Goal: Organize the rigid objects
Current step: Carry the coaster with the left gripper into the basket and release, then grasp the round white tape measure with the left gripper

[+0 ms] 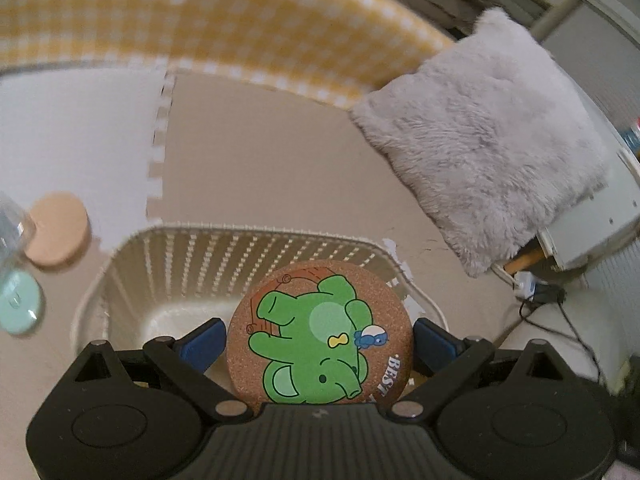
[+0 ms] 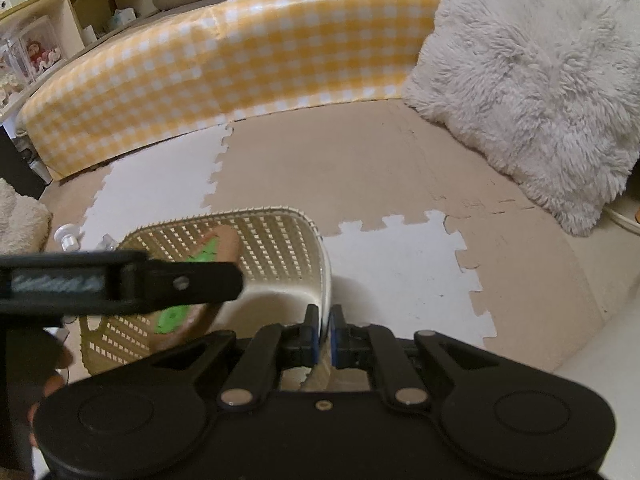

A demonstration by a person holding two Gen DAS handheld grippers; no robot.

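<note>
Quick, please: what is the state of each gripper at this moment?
Left gripper: closed on the cork elephant coaster, above the basket.
Right gripper: closed on the basket's rim.

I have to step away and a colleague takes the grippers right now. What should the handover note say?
Left gripper: shut on the cork elephant coaster, held over the white basket, not yet released.
Right gripper: shut on the basket's rim, steadying it.
Still out on the foam mat, left of the basket: a plain tan coaster, a mint round piece, and a clear glass item beside them.
Done: elephant coaster picked up.
Left: drop it in, then probably collect the others.
</note>
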